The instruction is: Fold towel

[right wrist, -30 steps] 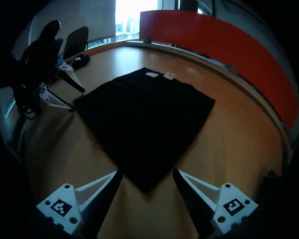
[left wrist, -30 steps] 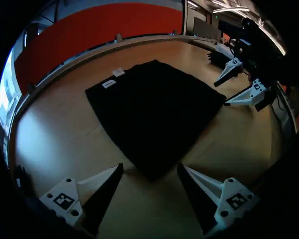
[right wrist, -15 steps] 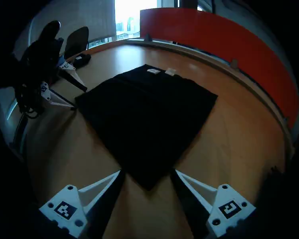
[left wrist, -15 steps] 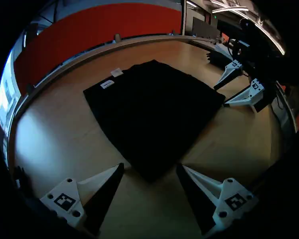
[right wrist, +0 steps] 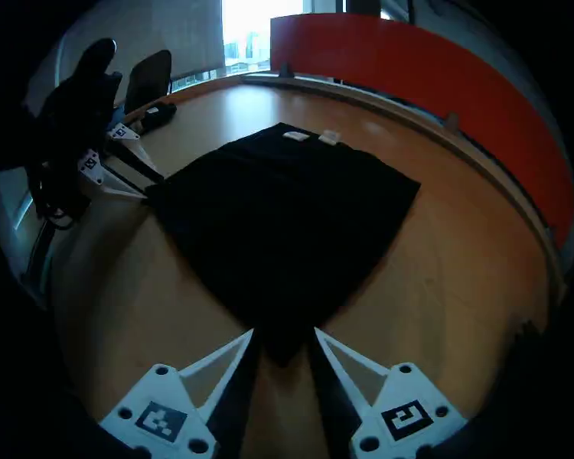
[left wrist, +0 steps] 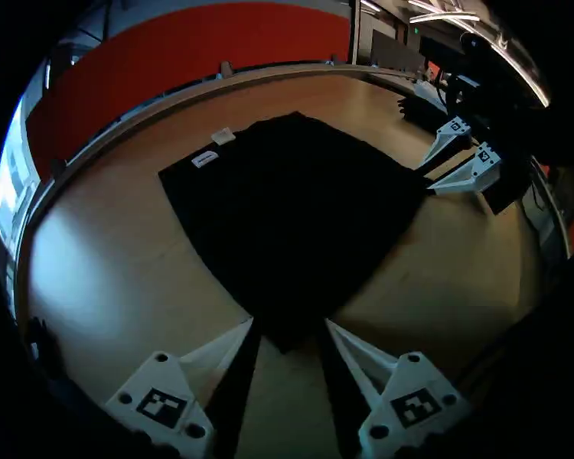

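Observation:
A black towel (left wrist: 295, 199) (right wrist: 287, 214) lies flat on the wooden table, folded into a square, with white tags (left wrist: 207, 159) at one far edge. In the left gripper view, my left gripper (left wrist: 287, 329) straddles the near corner, its jaws narrowed but with a gap still showing. In the right gripper view, my right gripper (right wrist: 285, 335) stands the same way around the opposite corner. Each also appears farther off at its corner: the right gripper (left wrist: 427, 177) and the left gripper (right wrist: 151, 190). The towel's corners still lie flat and unbunched.
The wooden table (left wrist: 111, 252) is round-edged, with a red partition (left wrist: 195, 53) (right wrist: 440, 69) behind it. Dark chairs (right wrist: 145, 80) stand by a bright window. A small dark object (right wrist: 155, 116) lies on the table beyond the left gripper.
Both grippers' jaws have narrowed markedly around their towel corners and have edged slightly forward. The towel itself has not moved.

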### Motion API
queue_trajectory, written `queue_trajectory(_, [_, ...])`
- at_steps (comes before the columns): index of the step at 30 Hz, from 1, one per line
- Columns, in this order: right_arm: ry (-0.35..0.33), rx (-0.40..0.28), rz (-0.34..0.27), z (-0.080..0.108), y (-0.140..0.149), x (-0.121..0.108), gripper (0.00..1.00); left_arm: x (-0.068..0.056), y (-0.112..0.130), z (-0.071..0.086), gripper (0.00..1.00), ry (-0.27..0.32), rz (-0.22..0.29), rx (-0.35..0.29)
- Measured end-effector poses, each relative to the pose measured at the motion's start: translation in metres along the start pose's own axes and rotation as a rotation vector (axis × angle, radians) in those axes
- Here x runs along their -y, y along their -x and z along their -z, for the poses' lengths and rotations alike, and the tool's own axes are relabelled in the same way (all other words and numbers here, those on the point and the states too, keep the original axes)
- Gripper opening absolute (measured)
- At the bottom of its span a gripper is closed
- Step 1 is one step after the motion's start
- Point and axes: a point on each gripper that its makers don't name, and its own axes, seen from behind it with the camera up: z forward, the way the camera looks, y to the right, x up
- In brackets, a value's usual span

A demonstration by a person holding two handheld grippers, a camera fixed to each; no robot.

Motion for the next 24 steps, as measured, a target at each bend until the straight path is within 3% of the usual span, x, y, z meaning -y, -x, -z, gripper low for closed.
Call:
queue_trajectory(2, [-0.006, 0.0, 0.001, 0.0, 0.0, 0.001, 0.29, 0.002, 0.0, 0.0, 0.28, -0.008, 0.007, 0.003])
queue_trajectory(6, [-0.02, 0.002, 0.001, 0.0, -0.001, 0.006, 0.18, 0.0, -0.001, 0.0, 0.19, -0.009, 0.021, 0.006])
queue_trajectory(15, [-0.011, -0.017, -0.005, 0.004, -0.006, 0.008, 0.16, -0.002, -0.004, 0.005, 0.16, 0.01, 0.062, 0.009])
queue_trajectory(24, [0.01, -0.051, -0.014, 0.014, -0.021, 0.004, 0.16, -0.004, -0.018, 0.018, 0.16, -0.003, 0.06, -0.022])
